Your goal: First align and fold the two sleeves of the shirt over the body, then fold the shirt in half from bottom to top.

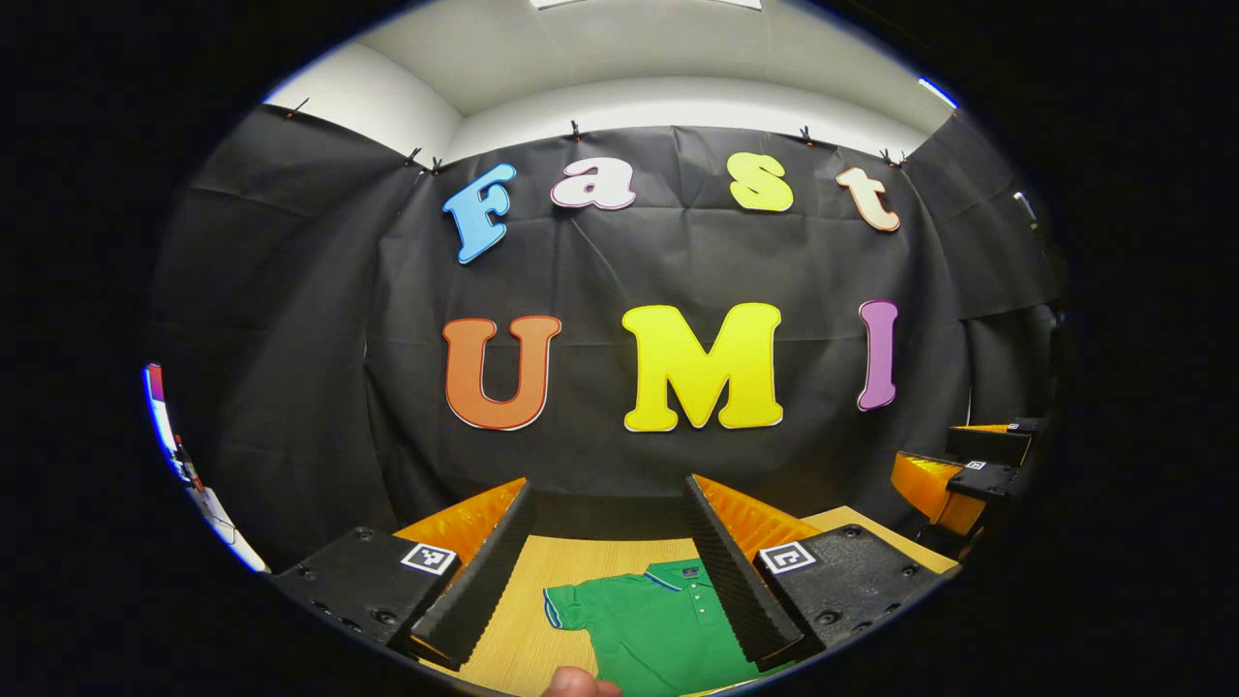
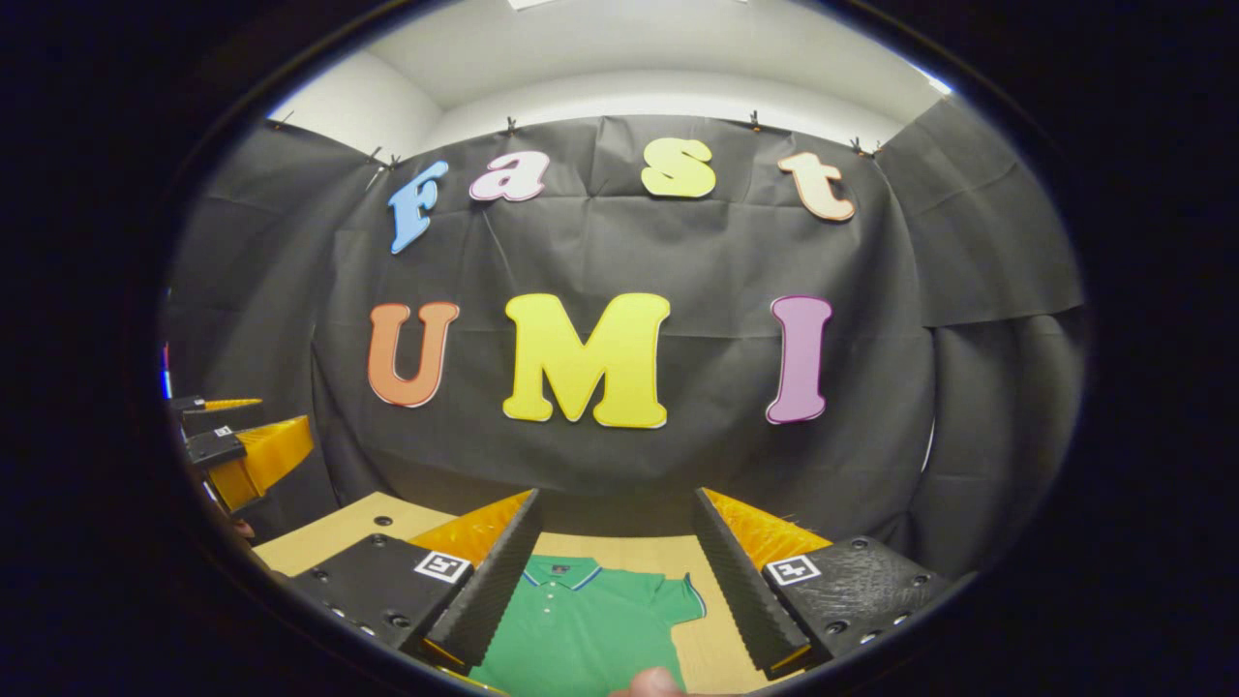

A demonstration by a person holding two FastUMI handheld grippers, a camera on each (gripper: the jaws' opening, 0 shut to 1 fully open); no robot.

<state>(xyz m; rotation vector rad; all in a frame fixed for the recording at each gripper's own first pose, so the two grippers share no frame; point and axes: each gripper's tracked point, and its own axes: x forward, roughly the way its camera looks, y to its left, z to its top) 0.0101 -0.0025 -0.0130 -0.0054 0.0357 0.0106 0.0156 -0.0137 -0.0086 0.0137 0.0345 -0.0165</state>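
- The left gripper (image 1: 608, 542) was spread wide, holding nothing; the green shirt (image 1: 658, 629) lay flat on the wooden table (image 1: 513, 639) at 6 o'clock.
- The right gripper (image 2: 615, 547) gaped likewise, empty above the shirt.
- No legible writing appeared on the shirt.

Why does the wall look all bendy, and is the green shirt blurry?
Left gripper view: the fisheye lens bows the wall; the green polo shirt looks sharp on the evenly lit wooden table. Right gripper view: same bending, shirt sharp, no glare.
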